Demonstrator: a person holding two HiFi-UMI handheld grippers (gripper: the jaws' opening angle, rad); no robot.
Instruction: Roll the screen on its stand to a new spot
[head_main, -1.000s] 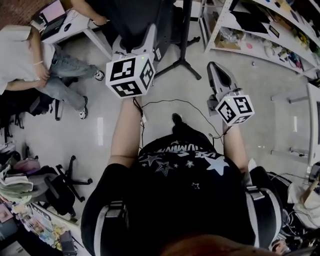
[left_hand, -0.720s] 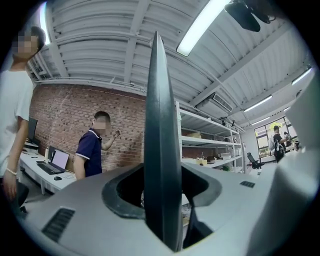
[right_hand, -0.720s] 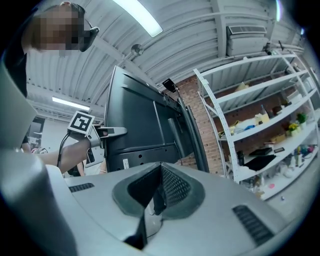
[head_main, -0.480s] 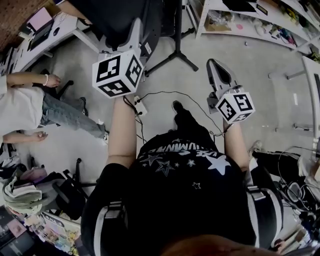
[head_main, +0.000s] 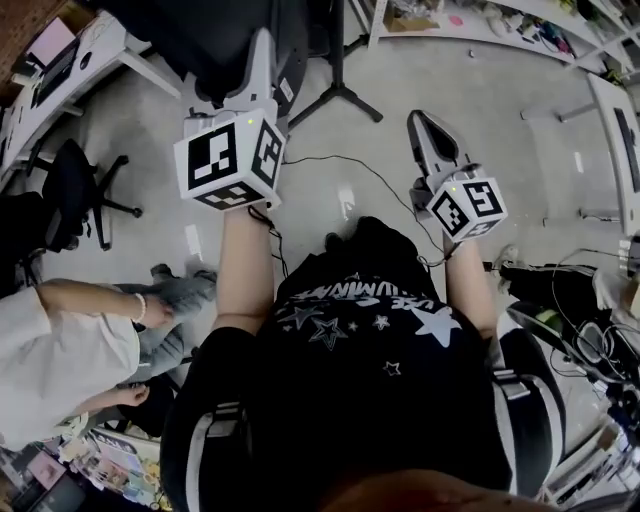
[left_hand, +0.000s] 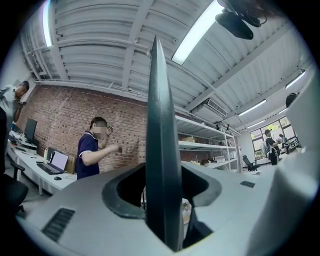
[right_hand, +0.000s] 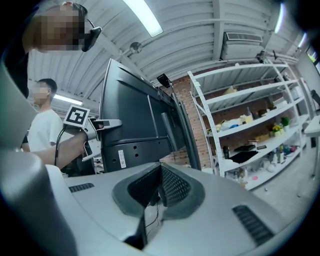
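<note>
Grey workshop floor (head_main: 480, 120) spreads below; at the frame's upper left stands the black screen (head_main: 190, 40), its edge pinched by the left gripper (head_main: 263, 55), while the right gripper (head_main: 424, 135), right of centre, is closed on nothing

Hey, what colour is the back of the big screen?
Black. The screen also carries a small white label on its back. It shows best in the right gripper view.

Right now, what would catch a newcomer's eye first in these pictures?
The big dark screen dominates the right gripper view, its edge clamped in the left gripper. In the head view the right gripper hangs shut and empty over the floor, and a person in white is at lower left.
</note>
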